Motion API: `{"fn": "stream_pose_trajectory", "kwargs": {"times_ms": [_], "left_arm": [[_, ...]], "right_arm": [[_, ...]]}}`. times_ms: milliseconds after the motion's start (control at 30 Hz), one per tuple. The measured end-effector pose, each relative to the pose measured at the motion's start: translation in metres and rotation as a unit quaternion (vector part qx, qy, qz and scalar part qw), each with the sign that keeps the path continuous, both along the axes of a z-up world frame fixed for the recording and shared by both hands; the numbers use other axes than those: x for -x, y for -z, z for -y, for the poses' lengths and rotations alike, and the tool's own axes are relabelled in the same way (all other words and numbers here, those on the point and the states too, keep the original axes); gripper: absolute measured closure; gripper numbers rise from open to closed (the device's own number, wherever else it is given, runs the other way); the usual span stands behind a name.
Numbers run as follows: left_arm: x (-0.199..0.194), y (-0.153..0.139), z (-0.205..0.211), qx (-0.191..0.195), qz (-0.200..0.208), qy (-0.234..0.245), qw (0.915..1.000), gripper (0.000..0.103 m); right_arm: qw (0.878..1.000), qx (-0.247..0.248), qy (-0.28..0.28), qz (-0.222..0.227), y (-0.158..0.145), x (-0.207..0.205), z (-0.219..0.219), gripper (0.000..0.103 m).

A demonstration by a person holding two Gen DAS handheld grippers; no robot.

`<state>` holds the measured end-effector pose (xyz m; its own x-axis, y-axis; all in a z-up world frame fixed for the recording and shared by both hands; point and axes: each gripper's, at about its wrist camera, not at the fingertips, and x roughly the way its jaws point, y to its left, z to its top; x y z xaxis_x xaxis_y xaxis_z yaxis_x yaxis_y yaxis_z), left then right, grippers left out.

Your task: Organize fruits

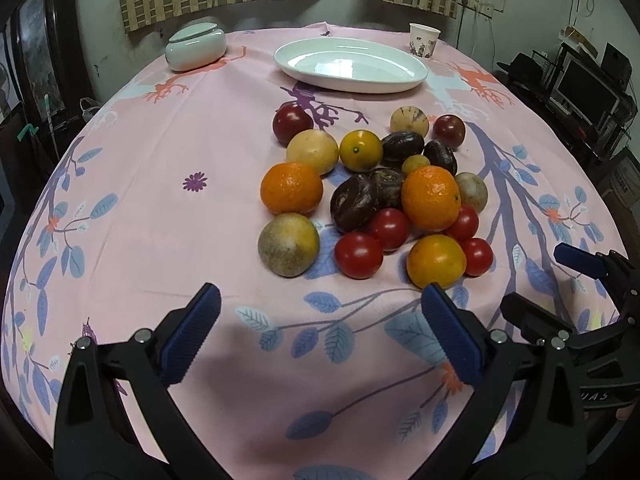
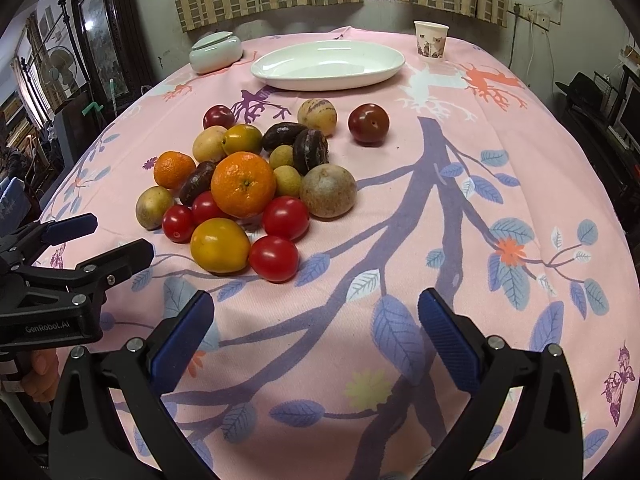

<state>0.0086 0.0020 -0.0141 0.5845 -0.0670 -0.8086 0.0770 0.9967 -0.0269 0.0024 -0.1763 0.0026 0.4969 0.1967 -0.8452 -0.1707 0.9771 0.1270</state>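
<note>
Clearly nothing has been sorted yet. Nearest, the left tongs (image 1: 320, 320) and the right tongs (image 2: 316, 320) both hang spread wide and hold nothing, just short of the fruit. Beyond them the whole fruit pile (image 1: 372, 192) (oranges, red tomatoes, dark and yellowish fruits) sits bunched on the bench (image 1: 160, 200), with one dark red fruit (image 2: 368, 123) a little apart. Farther back the white oval plate (image 1: 350, 65) lies bare, probably the destination, flanked by a lidded jar (image 1: 195, 47) and a paper cup (image 1: 423, 39).
</note>
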Motion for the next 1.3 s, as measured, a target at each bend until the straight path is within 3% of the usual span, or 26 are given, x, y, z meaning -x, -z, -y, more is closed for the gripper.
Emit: {"fn": "stream_pose_trajectory", "kwargs": {"times_ms": [867,1033,1167,1300], "left_arm": [[-0.01,0.004,-0.015,0.006,-0.001,-0.002,1.0,0.002],[-0.01,0.001,-0.014,0.017,0.001,0.009,0.9998,0.002],[-0.011,-0.007,-0.024,0.052,0.008,0.024,0.9983,0.002],[-0.016,-0.005,-0.042,0.049,0.024,0.028,0.9981,0.002]], "right_arm": [[1.0,-0.013,-0.004,-0.008,0.007,-0.006,0.002,0.001],[1.0,-0.014,-0.005,-0.009,0.007,-0.007,0.002,0.001],[1.0,-0.007,-0.016,-0.001,0.004,-0.006,0.0,0.001],[1.0,-0.008,-0.022,0.006,0.001,-0.002,-0.001,0.001]]}}
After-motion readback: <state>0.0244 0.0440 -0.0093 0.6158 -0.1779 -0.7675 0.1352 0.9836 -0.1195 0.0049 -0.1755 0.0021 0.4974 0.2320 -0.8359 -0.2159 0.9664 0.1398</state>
